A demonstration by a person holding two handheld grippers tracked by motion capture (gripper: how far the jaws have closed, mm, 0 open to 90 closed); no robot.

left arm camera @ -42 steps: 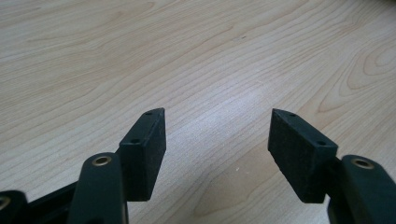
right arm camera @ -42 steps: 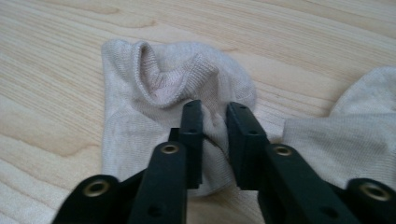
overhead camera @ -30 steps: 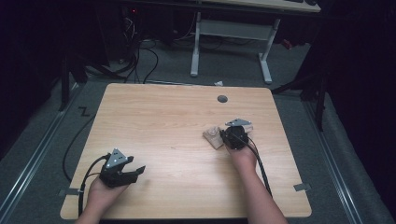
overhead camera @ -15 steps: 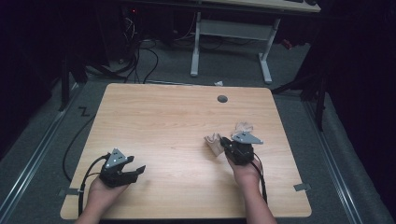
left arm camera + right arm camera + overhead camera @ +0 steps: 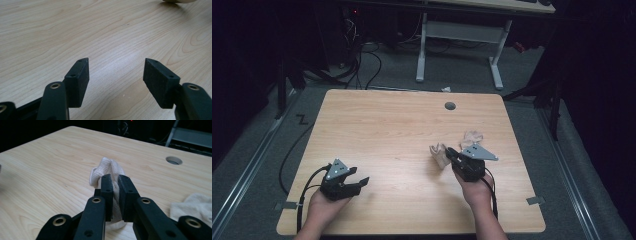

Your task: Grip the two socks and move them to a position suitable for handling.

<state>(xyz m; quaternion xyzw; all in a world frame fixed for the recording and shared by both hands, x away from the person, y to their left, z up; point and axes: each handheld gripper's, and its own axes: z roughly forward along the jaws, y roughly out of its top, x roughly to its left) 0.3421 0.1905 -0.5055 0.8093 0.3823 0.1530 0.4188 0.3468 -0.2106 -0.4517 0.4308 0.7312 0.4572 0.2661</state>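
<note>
Wood-grain table [image 5: 402, 130] is seen from above, with a round grommet hole [image 5: 450, 106] near its far edge and dark floor with cables beyond it. At the near left corner the left gripper [image 5: 357, 182] is held just above the tabletop by the left hand [image 5: 323, 206]; in the left gripper view its jaws are spread wide apart with bare wood between them and nothing is held.

On the right half of the table the right gripper [image 5: 448, 152] is held by the right hand [image 5: 476, 190]. In the right gripper view its jaws are seen clamped on a cream sock [image 5: 107, 171], whose ribbed, bunched fabric is pinched between the two pads and sticks up past the tips. In the high view the same sock [image 5: 439, 155] is seen at the gripper's tip, close to the tabletop; whether it touches the wood cannot be told.

A second pale sock [image 5: 472, 137] lies crumpled on the table just beyond the right gripper, and is also seen at the lower right edge of the right gripper view [image 5: 197, 207].
</note>
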